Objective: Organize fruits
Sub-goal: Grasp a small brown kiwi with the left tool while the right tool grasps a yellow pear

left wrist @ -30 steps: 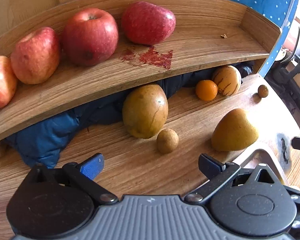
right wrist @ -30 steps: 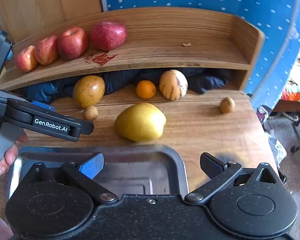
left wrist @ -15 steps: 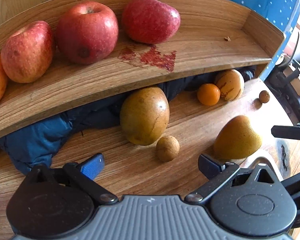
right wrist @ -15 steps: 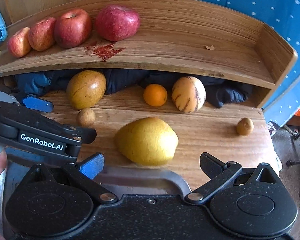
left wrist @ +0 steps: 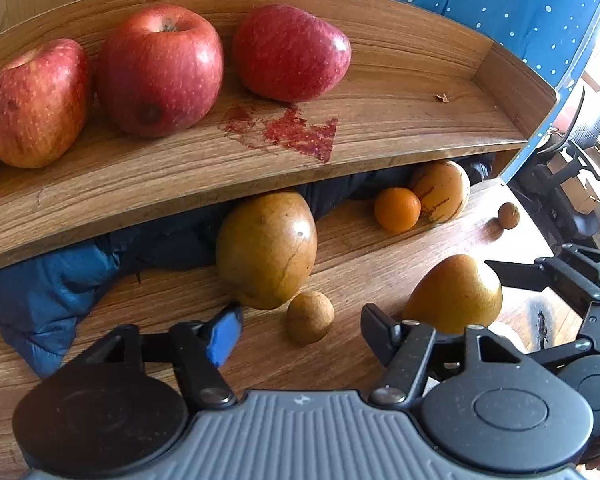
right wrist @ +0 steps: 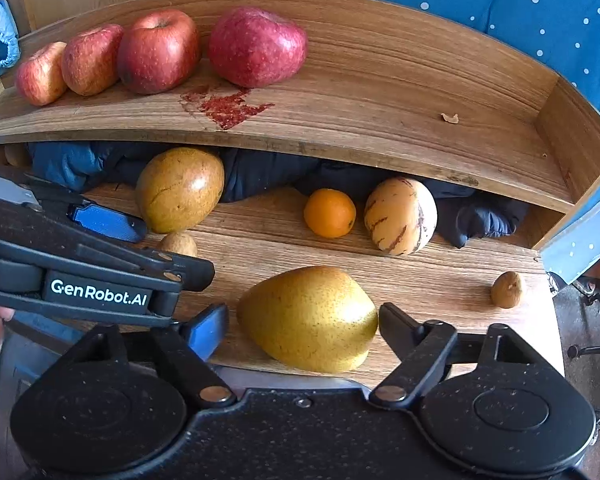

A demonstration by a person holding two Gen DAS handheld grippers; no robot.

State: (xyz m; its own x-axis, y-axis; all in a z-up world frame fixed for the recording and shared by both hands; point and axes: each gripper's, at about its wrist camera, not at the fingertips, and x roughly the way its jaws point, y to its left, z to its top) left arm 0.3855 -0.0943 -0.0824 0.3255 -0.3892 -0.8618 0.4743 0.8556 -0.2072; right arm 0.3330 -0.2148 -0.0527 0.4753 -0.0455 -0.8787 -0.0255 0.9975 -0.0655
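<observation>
We look from the left, low and close | from the right, perhaps higher | both face the shelf (left wrist: 380, 120), sharing the pear (right wrist: 312, 316).

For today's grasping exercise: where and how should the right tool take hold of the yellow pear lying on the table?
Grip the yellow pear across its broad middle, coming from the front, low along the table. It lies on its side, with its taper pointing right, and the open right tool already has a finger on each side. The middle gives both fingers fuller contact than the narrow end, probably.
</observation>
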